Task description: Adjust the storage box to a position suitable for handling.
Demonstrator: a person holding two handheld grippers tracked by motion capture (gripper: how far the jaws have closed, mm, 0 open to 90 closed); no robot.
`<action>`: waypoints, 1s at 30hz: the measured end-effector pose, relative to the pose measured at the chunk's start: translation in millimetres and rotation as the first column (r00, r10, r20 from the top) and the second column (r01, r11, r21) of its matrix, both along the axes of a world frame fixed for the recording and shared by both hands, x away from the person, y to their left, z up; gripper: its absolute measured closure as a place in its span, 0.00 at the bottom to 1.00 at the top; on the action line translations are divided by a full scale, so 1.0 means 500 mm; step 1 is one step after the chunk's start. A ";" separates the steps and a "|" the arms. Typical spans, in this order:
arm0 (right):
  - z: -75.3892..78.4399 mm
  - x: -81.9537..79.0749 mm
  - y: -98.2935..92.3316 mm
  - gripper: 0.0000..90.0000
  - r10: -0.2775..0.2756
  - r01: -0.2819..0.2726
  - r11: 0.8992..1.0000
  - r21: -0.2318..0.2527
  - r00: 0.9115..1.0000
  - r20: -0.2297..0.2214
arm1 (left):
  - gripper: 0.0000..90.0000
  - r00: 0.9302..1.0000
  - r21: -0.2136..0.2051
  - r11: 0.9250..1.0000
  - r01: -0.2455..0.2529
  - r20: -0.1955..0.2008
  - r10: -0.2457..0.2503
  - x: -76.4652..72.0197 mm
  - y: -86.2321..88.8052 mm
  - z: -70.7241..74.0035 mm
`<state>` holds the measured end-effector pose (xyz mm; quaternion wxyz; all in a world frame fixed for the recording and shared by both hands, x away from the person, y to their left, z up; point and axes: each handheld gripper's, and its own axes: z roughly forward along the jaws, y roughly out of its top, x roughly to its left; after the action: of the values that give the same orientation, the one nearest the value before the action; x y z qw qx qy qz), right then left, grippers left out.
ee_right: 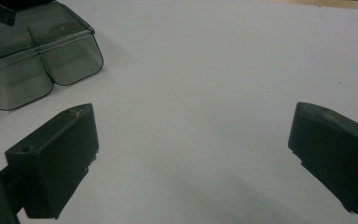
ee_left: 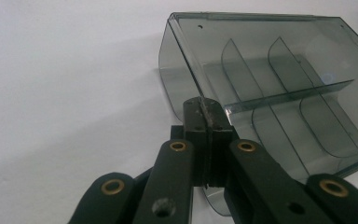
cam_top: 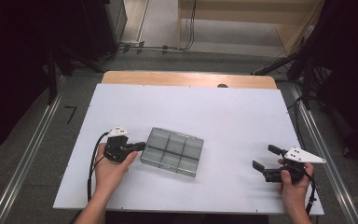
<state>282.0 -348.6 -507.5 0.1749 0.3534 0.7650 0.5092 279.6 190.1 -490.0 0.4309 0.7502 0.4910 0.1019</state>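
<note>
A clear smoky plastic box [cam_top: 172, 151] with several compartments lies on the white table top [cam_top: 223, 112], left of centre. My left gripper [cam_top: 141, 146] is at the box's left edge, held in a hand. In the left gripper view its jaws are pressed together, and the left gripper [ee_left: 204, 108] meets the near rim of the box [ee_left: 270, 79]. I cannot tell whether the thin rim is pinched. My right gripper [cam_top: 265, 157] rests at the right front of the table, open and holding nothing. In the right gripper view the open right gripper [ee_right: 191, 135] faces bare table, with the box [ee_right: 37, 51] far off.
A wooden table edge [cam_top: 186, 78] shows behind the white top. Metal rails [cam_top: 28, 154] run along the floor on both sides, and cables [cam_top: 158, 47] lie on the floor at the back. Dark curtains and stands flank the table.
</note>
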 end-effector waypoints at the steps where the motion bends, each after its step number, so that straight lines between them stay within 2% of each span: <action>1: 0.000 0.000 0.000 0.00 0.001 -0.001 1.000 0.000 1.000 0.000 | 1.00 1.000 -0.005 1.000 0.003 -0.001 -0.003 -0.004 -0.001 -0.001; 17: 0.000 0.000 0.001 0.00 0.002 -0.002 1.000 -0.006 1.000 0.001 | 1.00 0.998 -0.016 0.998 0.054 0.032 -0.053 -0.061 -0.041 0.000; 24: 0.001 0.000 0.002 0.00 0.013 -0.013 1.000 -0.010 1.000 -0.006 | 1.00 0.997 -0.048 0.997 0.065 0.044 -0.063 -0.084 -0.054 -0.007; 30: 0.002 0.000 0.004 0.03 0.022 -0.022 1.000 -0.017 1.000 -0.011 | 1.00 0.995 -0.054 0.995 0.081 0.056 -0.078 -0.095 -0.063 -0.008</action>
<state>281.9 -346.8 -506.5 0.1682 0.3460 0.7742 0.5027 232.0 158.8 -494.3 0.4685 0.7537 0.4519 0.0910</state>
